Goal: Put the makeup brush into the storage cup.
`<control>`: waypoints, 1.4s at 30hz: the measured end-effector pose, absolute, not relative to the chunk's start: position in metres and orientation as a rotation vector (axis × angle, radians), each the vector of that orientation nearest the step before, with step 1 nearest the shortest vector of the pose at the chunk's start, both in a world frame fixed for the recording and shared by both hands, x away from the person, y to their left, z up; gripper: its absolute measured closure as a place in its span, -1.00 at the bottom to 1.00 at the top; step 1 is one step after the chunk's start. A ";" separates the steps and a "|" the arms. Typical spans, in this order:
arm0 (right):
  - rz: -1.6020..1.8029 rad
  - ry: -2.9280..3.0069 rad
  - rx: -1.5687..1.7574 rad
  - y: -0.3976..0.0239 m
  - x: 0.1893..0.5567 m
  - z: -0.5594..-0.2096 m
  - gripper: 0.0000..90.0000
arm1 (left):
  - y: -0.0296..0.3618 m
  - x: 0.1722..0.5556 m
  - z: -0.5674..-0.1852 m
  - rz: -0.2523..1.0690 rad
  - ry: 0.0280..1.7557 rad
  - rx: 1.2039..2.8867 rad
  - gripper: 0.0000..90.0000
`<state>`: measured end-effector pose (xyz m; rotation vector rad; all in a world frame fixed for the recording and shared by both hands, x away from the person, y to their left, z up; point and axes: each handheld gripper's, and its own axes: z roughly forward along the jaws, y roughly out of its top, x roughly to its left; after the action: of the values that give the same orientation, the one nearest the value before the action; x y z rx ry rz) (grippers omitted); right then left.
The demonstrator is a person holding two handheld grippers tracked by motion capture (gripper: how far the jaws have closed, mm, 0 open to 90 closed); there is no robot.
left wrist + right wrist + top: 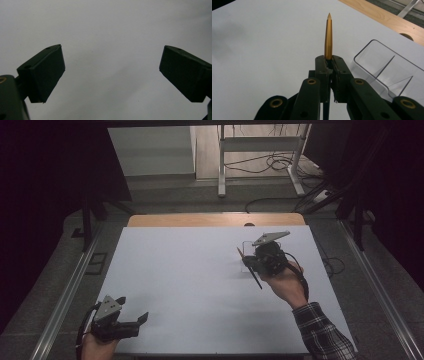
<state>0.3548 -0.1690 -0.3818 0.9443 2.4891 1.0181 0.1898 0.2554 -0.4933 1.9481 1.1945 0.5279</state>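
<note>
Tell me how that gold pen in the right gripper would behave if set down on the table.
The pen looks round and tapered, so it would probably roll on the smooth white table. It stands straight from the shut right gripper, so likely stiff. Its glossy barrel may slip.

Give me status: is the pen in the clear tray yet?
Done: right gripper is shut on the pen, lifted off the table. In hand: carrying it beside the clear tray. Left: placing it in a compartment; none visibly holds anything. Left gripper idles open.
</note>
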 end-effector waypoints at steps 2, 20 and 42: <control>1.023 2.485 0.943 -0.169 0.356 -0.381 0.85 | 0.255 0.190 -0.493 0.530 1.193 1.947 -0.85; 1.056 2.420 0.968 -0.173 0.372 -0.375 0.85 | 0.256 0.189 -0.492 0.534 1.186 1.940 -0.85; 1.111 2.357 0.986 -0.173 0.391 -0.371 0.85 | 0.256 0.189 -0.492 0.535 1.186 1.938 -0.85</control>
<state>0.3911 -0.1732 -0.3709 0.9859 2.3570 1.1109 0.1887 0.2561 -0.4923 1.9378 1.1857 0.5354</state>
